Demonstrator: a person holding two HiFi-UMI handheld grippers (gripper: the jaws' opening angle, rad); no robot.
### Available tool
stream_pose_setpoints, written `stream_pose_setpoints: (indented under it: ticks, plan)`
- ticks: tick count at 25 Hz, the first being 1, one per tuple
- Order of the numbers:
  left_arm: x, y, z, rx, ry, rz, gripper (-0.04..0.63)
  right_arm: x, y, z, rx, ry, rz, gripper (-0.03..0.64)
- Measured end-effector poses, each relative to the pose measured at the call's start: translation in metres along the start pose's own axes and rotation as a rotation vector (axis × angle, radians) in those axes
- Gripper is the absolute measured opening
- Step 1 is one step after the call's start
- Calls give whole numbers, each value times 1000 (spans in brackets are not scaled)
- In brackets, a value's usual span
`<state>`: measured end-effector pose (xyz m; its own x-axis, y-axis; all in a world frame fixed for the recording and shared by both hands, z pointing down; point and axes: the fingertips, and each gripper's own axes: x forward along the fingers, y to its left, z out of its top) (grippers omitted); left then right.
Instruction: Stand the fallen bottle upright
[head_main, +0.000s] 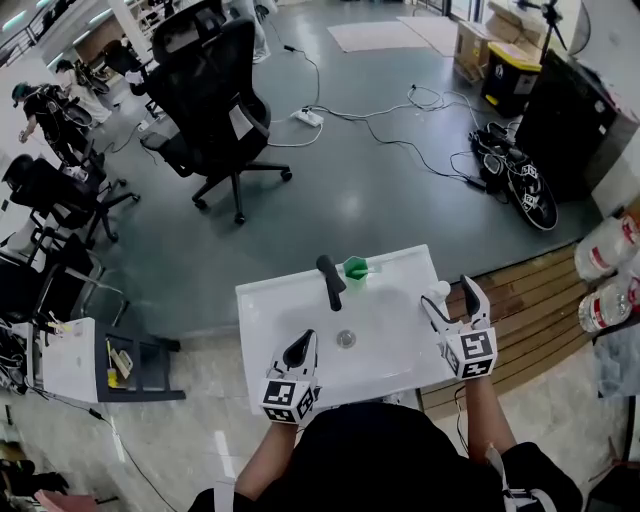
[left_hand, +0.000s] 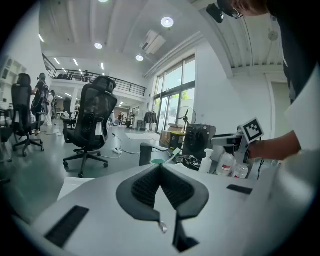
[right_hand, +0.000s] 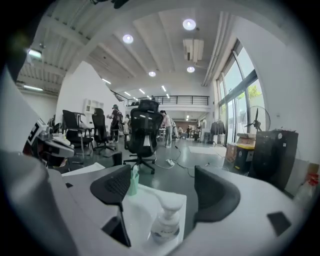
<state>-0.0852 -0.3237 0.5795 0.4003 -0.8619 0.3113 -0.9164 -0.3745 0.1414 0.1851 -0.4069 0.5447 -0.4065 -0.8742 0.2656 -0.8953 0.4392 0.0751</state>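
Bright overall: ceiling lights (right_hand: 189, 24) overhead, daylight from windows (left_hand: 172, 95) at centre-right. Floor (head_main: 350, 195) had a soft sheen, shadows were weak. Both gripper views were fisheye with black corners and blurred near foreground.

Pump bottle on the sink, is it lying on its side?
No, the pump bottle stands upright at the edge of the white sink, with its pump head on top.

Head camera: above the person, looking steeply down on the sink (head_main: 270, 300). The left gripper (head_main: 303, 347) and right gripper (head_main: 449, 296) cameras: close behind the jaws, facing nearly level. All share sink and chair (head_main: 215, 100).
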Motion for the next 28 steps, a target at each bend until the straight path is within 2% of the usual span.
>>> stream_pose_setpoints:
  ticks: [6,9,13,16,17,28]
  plan:
    - [-2,6,12,21,-17,23,17,-7,6,54,-1,-126,-1,399]
    - [-5,9,23,70,-32,37,17,-8,16,75,-18,-178,6,339]
    - [-12,15,41,103,-61,55,17,-12,22,102,-79,-242,-42,208]
    - [-17,18,47,102,-69,67,17,-16,20,113,-121,-268,-100,85]
    - [-19,20,47,102,-67,70,17,-17,19,115,-116,-277,-106,19]
    - [-22,22,49,103,-70,78,17,-15,39,120,-107,-259,-16,11]
